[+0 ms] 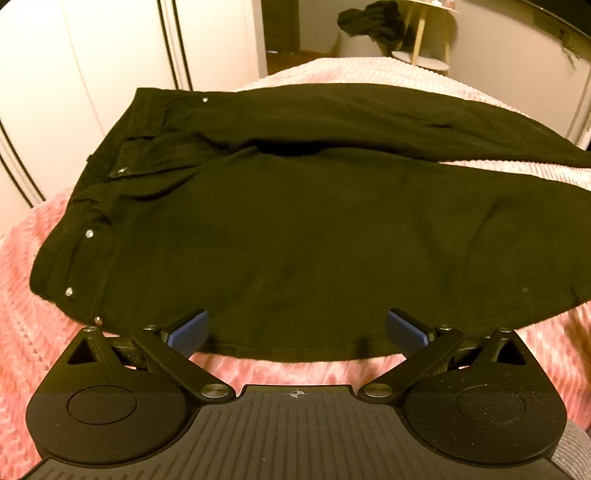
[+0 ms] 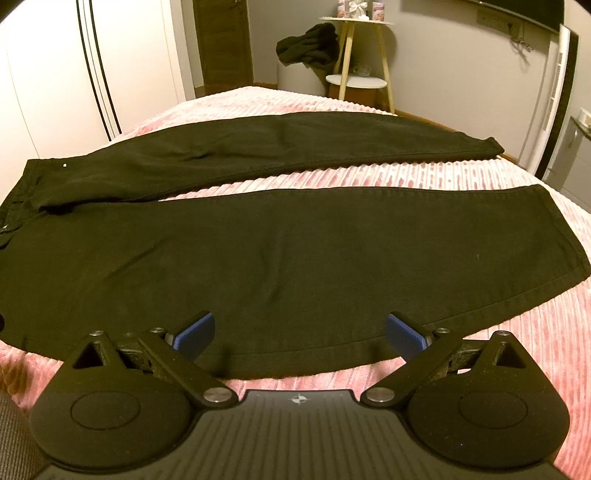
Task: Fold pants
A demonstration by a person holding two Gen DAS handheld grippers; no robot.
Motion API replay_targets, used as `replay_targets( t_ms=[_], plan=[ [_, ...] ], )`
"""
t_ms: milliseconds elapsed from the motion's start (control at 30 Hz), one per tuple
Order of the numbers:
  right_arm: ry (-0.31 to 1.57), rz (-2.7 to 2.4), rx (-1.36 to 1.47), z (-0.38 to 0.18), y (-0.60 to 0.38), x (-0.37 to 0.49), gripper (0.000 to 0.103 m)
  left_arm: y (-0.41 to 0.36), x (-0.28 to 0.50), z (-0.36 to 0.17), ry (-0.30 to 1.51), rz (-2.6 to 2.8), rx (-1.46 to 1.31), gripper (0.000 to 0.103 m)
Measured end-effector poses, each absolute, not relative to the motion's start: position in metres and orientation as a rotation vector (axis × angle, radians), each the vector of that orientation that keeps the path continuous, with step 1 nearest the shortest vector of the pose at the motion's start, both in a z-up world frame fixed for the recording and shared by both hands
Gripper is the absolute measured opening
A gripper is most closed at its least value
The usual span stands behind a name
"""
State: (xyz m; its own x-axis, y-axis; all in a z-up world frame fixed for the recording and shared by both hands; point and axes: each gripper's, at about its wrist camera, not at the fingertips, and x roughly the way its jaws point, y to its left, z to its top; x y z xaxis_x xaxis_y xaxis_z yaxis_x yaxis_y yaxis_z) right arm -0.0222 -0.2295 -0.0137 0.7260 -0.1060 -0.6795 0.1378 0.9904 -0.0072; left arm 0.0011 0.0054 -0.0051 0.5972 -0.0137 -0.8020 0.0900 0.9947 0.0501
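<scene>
Pants: black pants [image 1: 295, 236] lay spread flat across the bed, waistband at the left, the two legs running right and parted in a narrow V, with pink cover showing between them.
Near leg: the near leg [image 2: 295, 266] lay closest to both cameras, its lower seam just ahead of the tongs; its hem [image 2: 565, 236] ended at the right.
Far leg: the far leg [image 2: 295, 147] stretched behind it toward the bed's far edge.
Waistband: silver rivets and a button [image 1: 122, 171] glinted along the waistband and pocket area in the left view.
Left tongs: the left tongs [image 1: 295, 328] stood wide apart, blue pads [image 1: 188, 332] over the near edge of the pants by the hip, gripping nothing.
Right tongs: the right tongs [image 2: 299, 330] were likewise spread apart and empty, pads [image 2: 195, 332] over the near leg's lower seam.
Bed: a ribbed pink cover [image 2: 480, 177] lay under the pants.
Writing: no brand or lettering on the pants could be read; boxes on the side table's top [image 2: 360, 7] carried print too blurred to make out.
Side table: a round two-tier table [image 2: 356, 79] on pale wooden legs stood past the bed's far end.
Dark clothes: a bundle of dark clothes [image 2: 308, 44] was heaped on a pale round container beside the table; whether anything lay inside it could not be told.
Wardrobe: white doors with black stripes [image 2: 96, 70] lined the left wall.
</scene>
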Motion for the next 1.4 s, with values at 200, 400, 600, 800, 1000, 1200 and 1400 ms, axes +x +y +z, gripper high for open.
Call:
replay_targets(
  t_ms=[200, 400, 600, 800, 1000, 1200, 1400],
  plan=[
    [0.746, -0.136, 0.045, -0.0133, -0.2296, -0.0224, 0.099, 0.0065, 0.0007, -0.0055, 0.930, -0.062, 0.088, 0.103],
    [0.746, -0.137, 0.044, -0.0133, -0.2300, -0.0224, 0.099, 0.0093, 0.0000, -0.0053, 0.933, -0.066, 0.079, 0.103],
    [0.746, -0.137, 0.043, -0.0135, -0.2293, -0.0225, 0.099, 0.0107, 0.0011, -0.0055, 0.940, -0.069, 0.068, 0.103],
    [0.745, -0.137, 0.043, -0.0134, -0.2289, -0.0223, 0.099, 0.0110, 0.0024, -0.0056, 0.945, -0.070, 0.064, 0.103],
    [0.745, -0.136, 0.043, -0.0132, -0.2288, -0.0224, 0.099, 0.0116, 0.0032, -0.0059, 0.948, -0.070, 0.063, 0.103],
    [0.746, -0.136, 0.043, -0.0132, -0.2286, -0.0223, 0.099, 0.0122, 0.0033, -0.0065, 0.950, -0.070, 0.059, 0.103],
    [0.748, -0.137, 0.044, -0.0133, -0.2285, -0.0227, 0.099, 0.0129, 0.0044, -0.0067, 0.954, -0.070, 0.053, 0.103]
  ],
)
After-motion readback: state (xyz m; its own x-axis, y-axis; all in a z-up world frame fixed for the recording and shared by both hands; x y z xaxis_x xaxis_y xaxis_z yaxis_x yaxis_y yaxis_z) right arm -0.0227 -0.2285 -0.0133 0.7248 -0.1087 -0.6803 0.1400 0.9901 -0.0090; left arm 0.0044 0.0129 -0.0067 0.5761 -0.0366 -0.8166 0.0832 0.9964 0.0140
